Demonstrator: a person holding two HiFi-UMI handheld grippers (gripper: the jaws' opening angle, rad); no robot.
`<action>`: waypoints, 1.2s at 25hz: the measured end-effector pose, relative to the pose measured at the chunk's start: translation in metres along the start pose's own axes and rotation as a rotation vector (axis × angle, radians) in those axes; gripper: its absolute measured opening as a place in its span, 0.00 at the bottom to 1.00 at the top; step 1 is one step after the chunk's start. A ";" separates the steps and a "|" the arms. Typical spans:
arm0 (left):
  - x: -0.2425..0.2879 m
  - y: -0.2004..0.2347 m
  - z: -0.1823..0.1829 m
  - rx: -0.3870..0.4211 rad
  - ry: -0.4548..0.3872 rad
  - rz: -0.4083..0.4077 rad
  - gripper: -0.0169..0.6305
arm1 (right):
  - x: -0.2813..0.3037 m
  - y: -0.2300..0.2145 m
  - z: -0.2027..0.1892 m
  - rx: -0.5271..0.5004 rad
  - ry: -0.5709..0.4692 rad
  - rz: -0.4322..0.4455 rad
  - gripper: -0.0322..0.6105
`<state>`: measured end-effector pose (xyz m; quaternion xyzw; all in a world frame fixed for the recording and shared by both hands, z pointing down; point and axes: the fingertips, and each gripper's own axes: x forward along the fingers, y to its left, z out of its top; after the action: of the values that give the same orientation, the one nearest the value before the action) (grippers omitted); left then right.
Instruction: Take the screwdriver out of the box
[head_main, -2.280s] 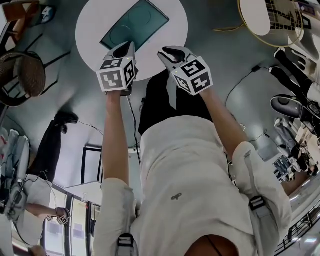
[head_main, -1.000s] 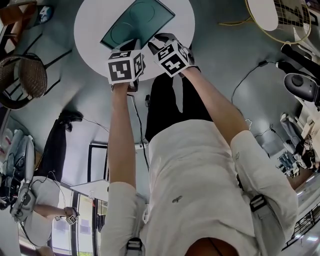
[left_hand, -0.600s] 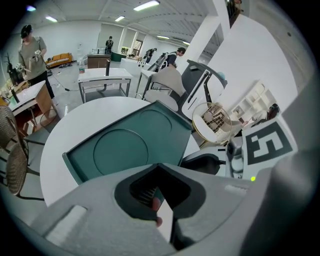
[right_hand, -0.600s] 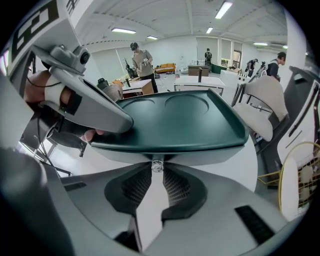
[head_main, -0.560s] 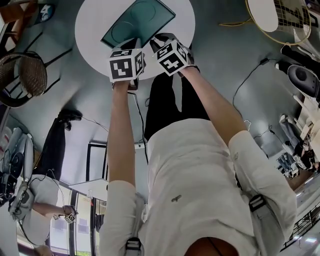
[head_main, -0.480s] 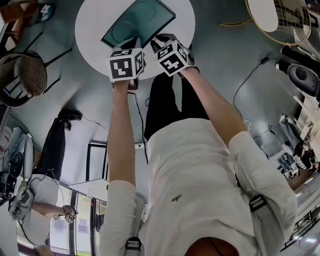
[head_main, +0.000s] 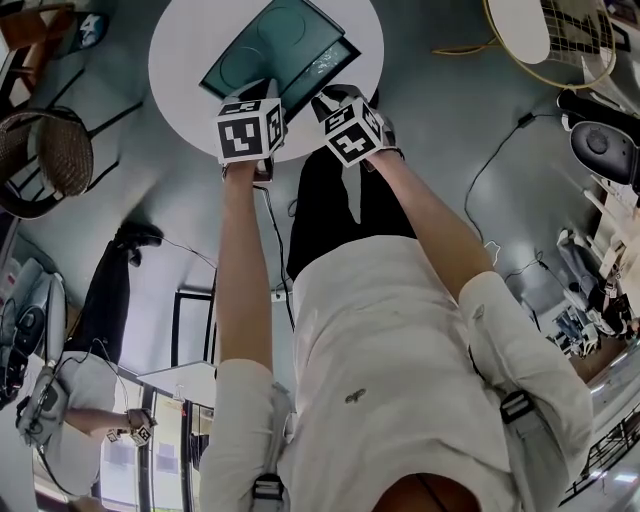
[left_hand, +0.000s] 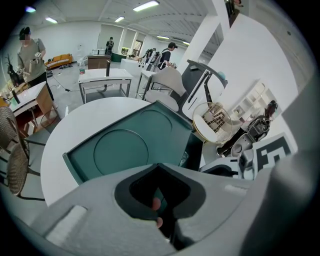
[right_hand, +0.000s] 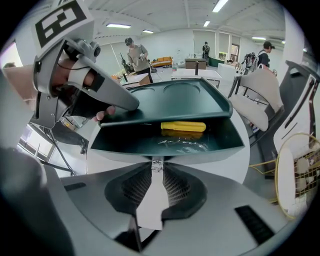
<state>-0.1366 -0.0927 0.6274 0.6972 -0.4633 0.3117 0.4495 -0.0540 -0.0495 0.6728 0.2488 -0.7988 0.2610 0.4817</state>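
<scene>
The box (right_hand: 125, 150) is the reference item; it stands on the round white table (head_main: 175, 70). At the left side of the box, the left gripper (left_hand: 158, 169) is clenched on the near edge of the lid (left_hand: 125, 145). One jaw lies on top of the lid and the other sits below it. The lid is dark green with a round embossed panel on its upper face. It is held lifted clear of the near rim of the box, leaving an open gap across the full width of the box. Inside the box, slightly right of its centre and towards its far wall, lies the screwdriver (right_hand: 183, 126). Only its yellow handle shows, lying flat below the raised lid. On the box floor, just nearer than the screwdriver, lies a crumpled piece of clear plastic (right_hand: 182, 144). At the middle of the near wall of the box, the right gripper (right_hand: 156, 167) points at the wall from outside. Its jaws have just been closing and now stand drawn in to a narrow slit. Their tips pinch a small glinting tab on that wall, and neither jaw touches the screwdriver. Beyond the right side of the box, off the table, stands a white chair (right_hand: 255, 105).
</scene>
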 end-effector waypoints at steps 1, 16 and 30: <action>0.000 0.000 0.000 0.000 -0.001 0.000 0.04 | -0.001 0.001 -0.003 -0.001 0.004 0.001 0.17; 0.000 0.000 -0.001 -0.006 0.006 -0.011 0.04 | -0.018 0.002 -0.049 0.020 0.048 -0.006 0.17; 0.000 0.000 -0.001 -0.002 0.001 -0.008 0.04 | -0.049 -0.018 -0.051 0.030 0.010 -0.031 0.21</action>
<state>-0.1361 -0.0920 0.6280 0.6986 -0.4606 0.3099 0.4514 0.0106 -0.0218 0.6523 0.2669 -0.7884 0.2668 0.4857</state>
